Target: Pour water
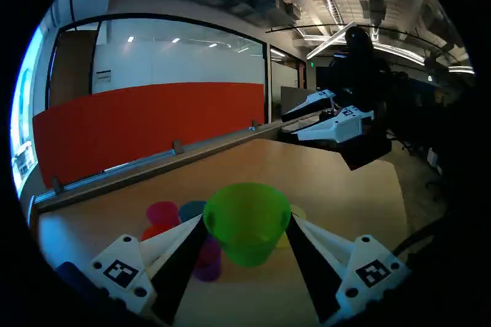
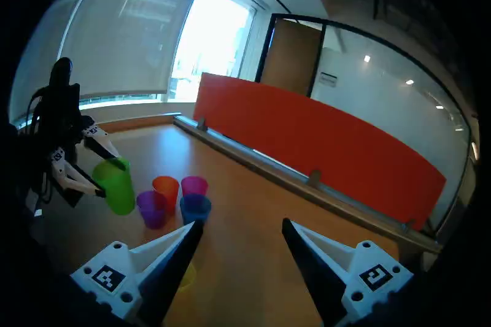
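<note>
A green cup sits between the fingers of my left gripper, which is shut on it and holds it above the wooden table. The right gripper view shows the same green cup at far left, held in the left gripper. My right gripper is open with nothing between its fingers, low over the table. The left gripper view shows the right gripper farther off, up and to the right. I cannot see any water in the cup.
Small cups stand grouped on the table: orange, pink, purple, blue, and a yellow one beside my right gripper's left finger. A red partition runs along the table's far edge.
</note>
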{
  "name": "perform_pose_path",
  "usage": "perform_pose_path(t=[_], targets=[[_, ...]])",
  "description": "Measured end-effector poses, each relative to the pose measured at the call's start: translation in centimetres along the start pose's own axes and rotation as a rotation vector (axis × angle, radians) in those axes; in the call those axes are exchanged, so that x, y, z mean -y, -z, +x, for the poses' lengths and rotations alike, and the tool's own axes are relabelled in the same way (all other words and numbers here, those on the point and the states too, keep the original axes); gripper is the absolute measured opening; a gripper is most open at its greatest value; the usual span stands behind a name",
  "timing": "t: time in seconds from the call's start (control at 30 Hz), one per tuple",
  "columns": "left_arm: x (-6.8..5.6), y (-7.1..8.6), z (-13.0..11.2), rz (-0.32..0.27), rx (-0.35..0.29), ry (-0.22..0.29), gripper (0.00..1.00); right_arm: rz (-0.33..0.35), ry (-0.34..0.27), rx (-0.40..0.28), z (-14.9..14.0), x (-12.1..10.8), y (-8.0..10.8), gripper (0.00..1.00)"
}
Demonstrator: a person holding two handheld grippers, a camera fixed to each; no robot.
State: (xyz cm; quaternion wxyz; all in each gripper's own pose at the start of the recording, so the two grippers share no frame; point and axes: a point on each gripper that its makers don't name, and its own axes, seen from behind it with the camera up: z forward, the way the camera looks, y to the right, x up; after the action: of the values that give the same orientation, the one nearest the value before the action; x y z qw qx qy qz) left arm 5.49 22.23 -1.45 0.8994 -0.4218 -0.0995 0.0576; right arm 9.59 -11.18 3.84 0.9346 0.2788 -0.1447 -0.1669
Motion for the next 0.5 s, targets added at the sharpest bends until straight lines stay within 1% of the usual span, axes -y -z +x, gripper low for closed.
perform_pose_path(t=[0.2,0.5], targets=[[0.3,0.5,0.6,0.006,-0.025,0.009,0.87,0.009,0.004,0.0,0.2,0.4,-0.6,1.0],[0.3,1.2,1.8,0.012,-0.063,0.009,0.88,0.023,0.01,-0.003,0.5,0.8,-1.3,1.0]])
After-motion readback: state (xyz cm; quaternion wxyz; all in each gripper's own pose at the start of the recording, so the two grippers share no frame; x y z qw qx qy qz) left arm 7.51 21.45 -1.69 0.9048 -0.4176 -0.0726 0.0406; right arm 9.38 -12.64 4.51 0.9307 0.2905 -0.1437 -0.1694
